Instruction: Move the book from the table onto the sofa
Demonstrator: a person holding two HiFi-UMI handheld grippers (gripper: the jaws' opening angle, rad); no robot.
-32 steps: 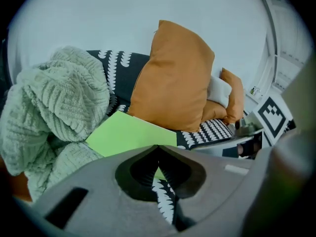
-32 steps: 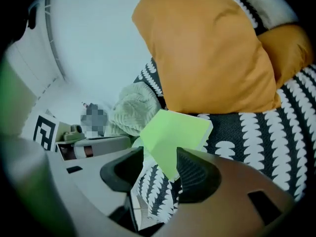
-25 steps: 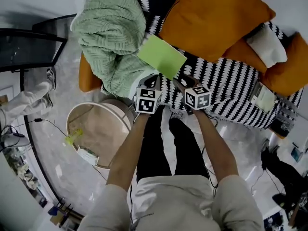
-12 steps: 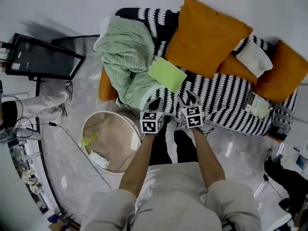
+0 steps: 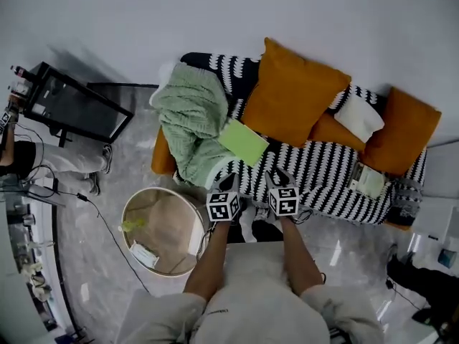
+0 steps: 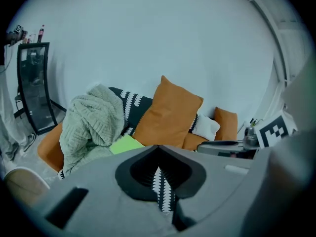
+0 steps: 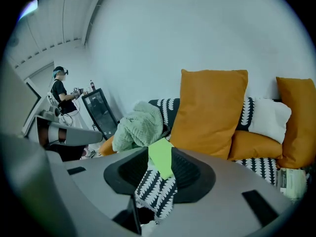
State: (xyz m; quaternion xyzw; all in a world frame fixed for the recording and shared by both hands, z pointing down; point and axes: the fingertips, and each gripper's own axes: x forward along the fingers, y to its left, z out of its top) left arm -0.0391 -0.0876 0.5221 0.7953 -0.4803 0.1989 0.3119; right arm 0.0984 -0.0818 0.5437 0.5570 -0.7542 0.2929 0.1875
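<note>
On the sofa (image 5: 337, 170), the green book (image 5: 244, 141) lies flat between blanket (image 5: 190, 117) and orange cushion (image 5: 290, 95).
The left gripper (image 5: 231, 180) shows a narrow, empty gap; the right gripper (image 5: 276, 175), jaws wider, has just been closing on nothing.

- Flat green book (image 5: 244, 141): on seat of black-and-white patterned sofa (image 5: 323, 170), toward left end.
- Pale green knitted blanket (image 5: 188, 117): heaped left of book, against it.
- Large orange square cushion (image 5: 294, 92): propped behind book, to right.
- Round light wooden table (image 5: 168, 217): on floor before sofa's left end.
</note>
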